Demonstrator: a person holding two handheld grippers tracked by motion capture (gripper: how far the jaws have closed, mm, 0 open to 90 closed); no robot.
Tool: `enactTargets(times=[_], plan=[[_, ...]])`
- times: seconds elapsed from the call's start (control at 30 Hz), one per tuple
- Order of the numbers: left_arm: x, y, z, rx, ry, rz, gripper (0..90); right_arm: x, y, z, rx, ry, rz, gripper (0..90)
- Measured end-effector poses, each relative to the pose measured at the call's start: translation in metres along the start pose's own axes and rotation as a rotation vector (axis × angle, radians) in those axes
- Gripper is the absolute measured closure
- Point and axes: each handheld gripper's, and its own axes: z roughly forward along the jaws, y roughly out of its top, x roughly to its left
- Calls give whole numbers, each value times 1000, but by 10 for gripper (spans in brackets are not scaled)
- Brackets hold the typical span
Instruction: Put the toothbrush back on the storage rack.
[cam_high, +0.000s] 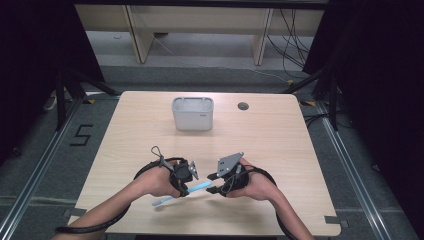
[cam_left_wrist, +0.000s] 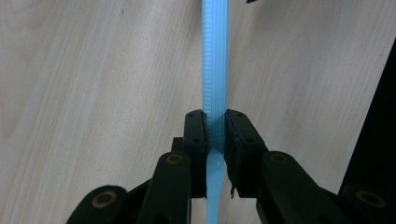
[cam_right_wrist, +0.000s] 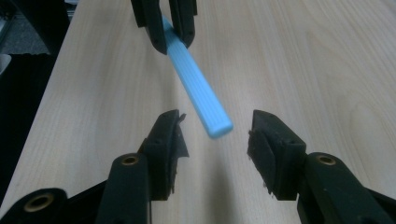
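Holding the blue toothbrush (cam_high: 181, 193) off the wooden table (cam_high: 280, 150), your left gripper (cam_left_wrist: 215, 135) had its pads pinched tight on the handle where the ribbed grip narrows toward the neck. In the high view the brush hung slanted above the near part of the tabletop, between your two hands; its pale head end pointed toward your left forearm and its ribbed grip end toward your right gripper (cam_right_wrist: 215, 140).

Progress, as I judged it: the pick-up was done and a hand-over was under way but not completed. Your right gripper's jaws stood spread on either side of the blunt end of the handle, and neither pad touched it. Left to do, by my reading: close the right gripper on the grip end, release the left, and carry the brush on, likely to the white container (cam_high: 193, 114), which stood well apart at the far middle of the table. I could not tell from above whether it held anything.

Materials: the handle was matt light-blue plastic, straight, with fine lengthwise ribs and a squared-off end, thinning to a smooth translucent neck. The table was pale wood-grain laminate with a round cable hole (cam_high: 243, 106). The container was a rounded rectangular tub with plain white walls.
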Motion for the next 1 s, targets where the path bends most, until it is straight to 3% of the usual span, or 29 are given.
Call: enactTargets(times=[0.13,0.17,0.23,0.3,0.33,0.37,0.43,0.47,0.57,0.67,0.7,0.8,0.83,0.87,0.9,0.93,0.97,1.0], plan=[[-2,3,0,4,-5,19,788,0,4,3,-11,28,-21,548],[-2,4,0,2,-5,21,788,-2,6,5,-18,38,-62,554],[-3,5,0,3,-6,27,788,0,8,8,-15,57,-73,582],[-3,6,-1,2,-6,32,788,0,8,9,-12,58,-71,595],[-3,6,-1,7,-6,39,788,3,8,9,-3,64,-47,605],[-4,6,-1,4,-7,36,788,1,9,11,-8,74,-80,613],[-4,7,-1,2,-11,37,788,1,10,12,-3,78,-85,627],[-4,7,-1,0,-12,40,788,4,9,13,8,84,-51,641],[-4,7,-2,3,-11,45,788,4,10,13,4,89,-54,660],[-5,7,-2,6,-17,49,788,4,10,13,-4,94,-64,691],[-5,7,-2,6,-18,51,788,1,11,15,-16,102,-105,701],[-6,8,-2,2,-16,60,787,4,10,13,-2,104,-76,719],[-6,8,-2,4,-17,66,787,2,10,14,-8,104,-118,724],[-6,8,-2,6,-21,67,785,7,9,12,18,115,-66,743],[-7,8,-2,7,-22,71,785,7,9,12,18,115,-66,743],[-7,8,-2,8,-21,75,782,3,10,14,-4,119,-144,756],[-6,7,-3,0,-14,73,816,5,9,14,9,141,-145,828],[-5,7,-4,-19,-11,61,816,5,9,14,9,141,-145,828]])
